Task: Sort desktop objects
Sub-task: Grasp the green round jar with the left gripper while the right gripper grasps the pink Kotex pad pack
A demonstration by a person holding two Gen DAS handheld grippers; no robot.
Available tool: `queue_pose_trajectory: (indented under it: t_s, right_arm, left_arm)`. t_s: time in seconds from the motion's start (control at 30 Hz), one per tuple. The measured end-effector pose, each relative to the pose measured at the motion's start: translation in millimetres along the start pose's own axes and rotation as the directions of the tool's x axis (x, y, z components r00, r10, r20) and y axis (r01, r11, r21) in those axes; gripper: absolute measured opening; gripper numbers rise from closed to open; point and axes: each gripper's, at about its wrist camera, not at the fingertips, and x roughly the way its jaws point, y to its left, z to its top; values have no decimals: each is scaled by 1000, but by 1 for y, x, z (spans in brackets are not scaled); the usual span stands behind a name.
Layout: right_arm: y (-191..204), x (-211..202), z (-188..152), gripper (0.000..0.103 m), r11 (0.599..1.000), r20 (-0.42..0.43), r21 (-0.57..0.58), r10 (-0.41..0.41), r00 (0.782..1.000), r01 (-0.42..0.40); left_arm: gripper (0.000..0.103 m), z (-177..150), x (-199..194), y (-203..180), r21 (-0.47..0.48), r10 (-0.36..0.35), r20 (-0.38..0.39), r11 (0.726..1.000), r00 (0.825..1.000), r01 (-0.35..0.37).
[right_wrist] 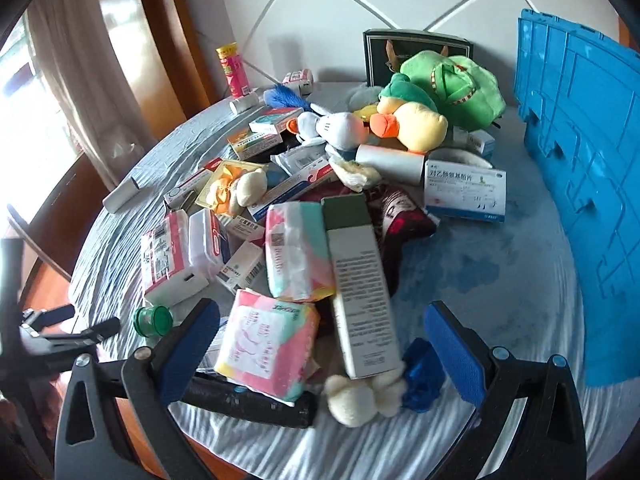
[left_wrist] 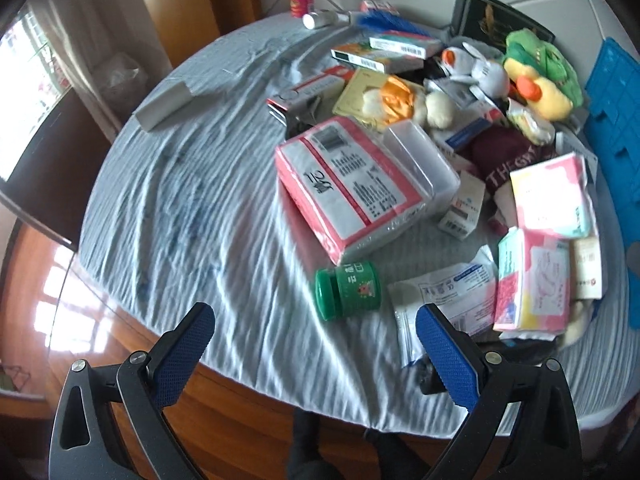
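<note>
Clutter was piled on a wrinkled grey cloth (left_wrist: pixel 180 184): glossy soft tissue packs (right_wrist: pixel 298 252), rigid cartons, plush toys (right_wrist: pixel 416 120), a round green jar (left_wrist: pixel 348 290). Bare cloth was left along the table's left edge. Left gripper (left_wrist: pixel 316 336) and right gripper (right_wrist: pixel 322 340) were held low over the near rim, jaws spread wide, nothing gripped.

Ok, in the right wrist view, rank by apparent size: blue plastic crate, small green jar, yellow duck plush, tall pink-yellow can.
1. Blue plastic crate, clearly largest.
2. Yellow duck plush.
3. Tall pink-yellow can and small green jar look alike; the jar is much nearer, so unranked.
</note>
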Motion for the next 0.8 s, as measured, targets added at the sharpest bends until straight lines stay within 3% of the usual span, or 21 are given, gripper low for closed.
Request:
queue_pose_trajectory:
  t_s: [0.2, 0.4, 0.57, 0.7, 0.8]
  right_arm:
    - [20, 13, -19, 103, 994, -21, 86, -66, 998, 67]
    - [36, 37, -34, 103, 988, -94, 99, -113, 989, 122]
    - [46, 51, -41, 95, 988, -123, 99, -103, 987, 115]
    - [52, 65, -45, 80, 990, -156, 78, -101, 983, 114]
    - [51, 74, -47, 80, 990, -168, 84, -102, 981, 117]
  left_arm:
    - [97, 0, 33, 3, 68, -26, -33, 997, 999, 28]
    - [96, -3, 50, 0, 49, -64, -58, 997, 996, 67]
    - [96, -5, 59, -4, 35, -58, -65, 998, 996, 60]
    - [96, -4, 69, -4, 26, -46, -75, 999, 996, 48]
    - [82, -2, 77, -4, 19, -50, -94, 998, 994, 52]
